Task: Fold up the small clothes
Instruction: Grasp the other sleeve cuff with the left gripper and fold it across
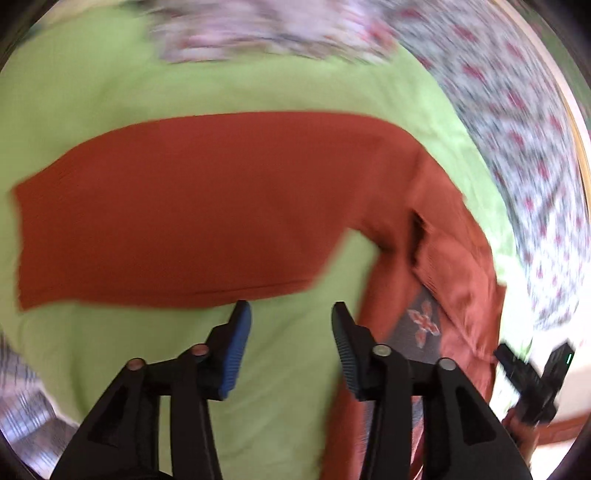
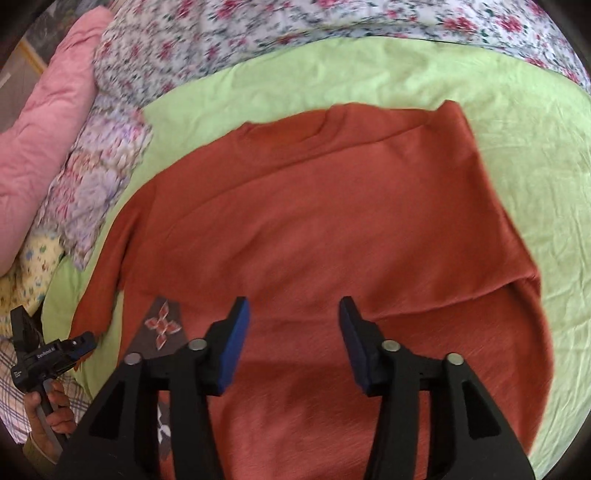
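**Rust top spread on the green sheet, both grippers open above it**

The rust-red top (image 2: 325, 221) lies flat on the green sheet (image 2: 517, 140), and everything here sits around it. From the right gripper (image 2: 291, 325) the body of the top runs straight ahead and under the fingers, its far hem folded back in a band; the jaws stand wide apart, holding nothing. The left gripper (image 1: 291, 325) is also parted and empty, hovering over bare sheet just short of the long sleeve (image 1: 177, 214). That sleeve stretches crosswise in front of it, its long axis running left to right, joined to the body off to the right. So the left gripper looks nearer the sleeve and the right one nearer the body; I would guess the sleeve gets folded in next, which means coming down on its near edge.

A dark patch with a red flower motif (image 2: 162, 325) shows at the near edge of the top. Beyond the top lies floral bedding (image 2: 332, 22), and to its left a pink quilt (image 2: 48, 103).
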### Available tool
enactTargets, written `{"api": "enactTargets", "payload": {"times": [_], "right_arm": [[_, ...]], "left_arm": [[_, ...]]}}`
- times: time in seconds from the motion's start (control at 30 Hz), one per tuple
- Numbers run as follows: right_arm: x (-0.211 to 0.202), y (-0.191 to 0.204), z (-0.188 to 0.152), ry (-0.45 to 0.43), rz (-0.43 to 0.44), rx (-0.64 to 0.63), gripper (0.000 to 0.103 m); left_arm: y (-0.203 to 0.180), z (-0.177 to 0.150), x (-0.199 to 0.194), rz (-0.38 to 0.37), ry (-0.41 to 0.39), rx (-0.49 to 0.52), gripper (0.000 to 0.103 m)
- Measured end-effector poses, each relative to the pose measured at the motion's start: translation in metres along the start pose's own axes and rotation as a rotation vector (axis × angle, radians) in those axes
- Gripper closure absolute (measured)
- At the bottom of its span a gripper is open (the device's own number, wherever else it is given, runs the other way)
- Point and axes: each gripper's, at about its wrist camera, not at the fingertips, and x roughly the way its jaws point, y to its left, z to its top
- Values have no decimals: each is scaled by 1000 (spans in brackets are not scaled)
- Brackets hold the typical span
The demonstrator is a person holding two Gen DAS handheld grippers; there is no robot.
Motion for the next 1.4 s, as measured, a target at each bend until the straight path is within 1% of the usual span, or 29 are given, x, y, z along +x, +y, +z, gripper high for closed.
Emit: {"api": "enactTargets", "payload": {"times": [0.1, 0.17, 0.2, 0.23, 0.3, 0.37, 0.43, 0.57, 0.6, 0.63, 0.7, 0.73, 0.77, 0.83, 0.87, 0.97, 1.0, 1.07, 1.1, 1.13, 1.27, 1.33, 1.4], "right_arm": [[2, 15, -8, 10, 13, -25, 49], [2, 26, -10, 10, 18, -49, 49], [2, 30, -10, 9, 41, -67, 49], [0, 33, -11, 8, 42, -73, 49], [-1, 40, -12, 6, 48, -83, 49], [-2, 46, -12, 3, 49, -92, 49], [-3, 49, -13, 3, 51, -96, 49], [-6, 52, -14, 0, 47, -102, 48], [-7, 51, -15, 3, 45, -98, 48], [-7, 50, -15, 4, 44, -95, 48], [-8, 47, -17, 5, 43, -94, 48], [-9, 46, -17, 6, 42, -95, 48], [-9, 44, -18, 7, 40, -94, 48], [-8, 38, -18, 9, 40, -90, 48], [-9, 36, -19, 9, 37, -82, 48], [-10, 24, -18, 3, 38, -50, 48], [-10, 20, -17, -1, 35, -40, 48], [-11, 12, -16, -7, 34, -19, 48], [-13, 6, -15, -11, 30, -5, 48], [-14, 2, -15, -15, 27, 5, 48], [-21, -21, -15, -33, 9, 56, 48], [-25, -35, -15, -44, -1, 84, 48], [-30, -50, -15, -62, -7, 116, 48]], "left_arm": [[46, -2, -11, -19, -3, -139, 55], [78, -3, -17, -56, -14, -247, 55], [90, -4, -19, -74, -23, -296, 55], [101, -4, -21, -90, -32, -342, 55], [115, -2, -22, -106, -46, -390, 55], [124, 4, -23, -104, -65, -402, 55], [126, 10, -24, -87, -86, -399, 55], [131, 25, -28, -54, -108, -382, 60], [132, 27, -30, -42, -114, -371, 66], [130, 31, -33, -21, -124, -354, 76], [125, 37, -39, 9, -148, -312, 88], [121, 40, -43, 19, -165, -287, 92], [113, 43, -47, 29, -187, -256, 94], [93, 50, -57, 53, -234, -175, 96], [81, 52, -61, 50, -251, -135, 97], [32, 59, -67, 7, -278, -1, 97], [10, 60, -66, -27, -279, 51, 98], [-26, 61, -61, -83, -272, 124, 98], [-50, 60, -56, -119, -264, 171, 98], [-65, 59, -53, -138, -259, 200, 98], [-153, 46, -23, -234, -198, 362, 98], [-189, 37, -9, -271, -170, 425, 98], [-228, 24, 8, -290, -150, 501, 98]]}}
